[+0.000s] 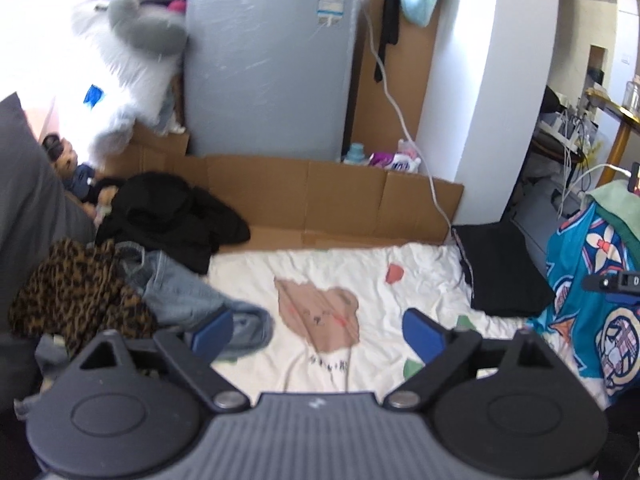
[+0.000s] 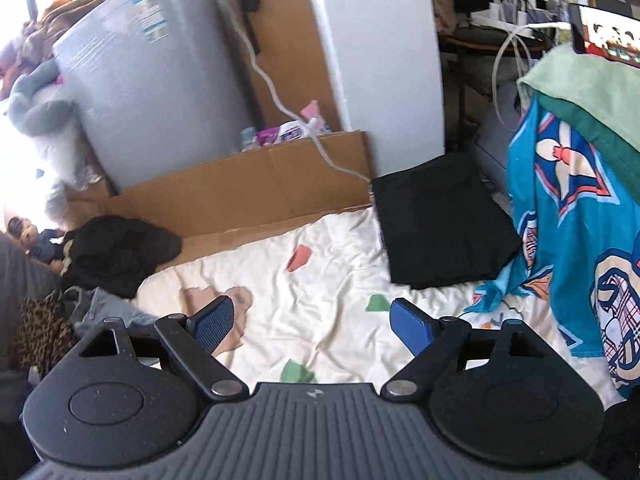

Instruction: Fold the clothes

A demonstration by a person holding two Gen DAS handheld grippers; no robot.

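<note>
A heap of unfolded clothes is seen at the left edge of the white sheet: light blue jeans nearest the centre, a leopard-print garment to their left, and a black garment piled behind both, against the cardboard. A black folded garment lies at the far right of the sheet, just beside the hanging blue patterned cloth, and is judged to be finished.

The coming move is judged to turn on the heap lying to the left of both tools. The jeans are stretched roughly from far left toward the near centre, with one end lying just beside the left finger of the left gripper. In the right wrist view the heap is seen at the far left edge, well apart from the right gripper. The left hand is therefore judged the nearer.

Both grippers are seen with jaws spread wide. Nothing is held between the pads, and only bare sheet is visible in each gap.
</note>
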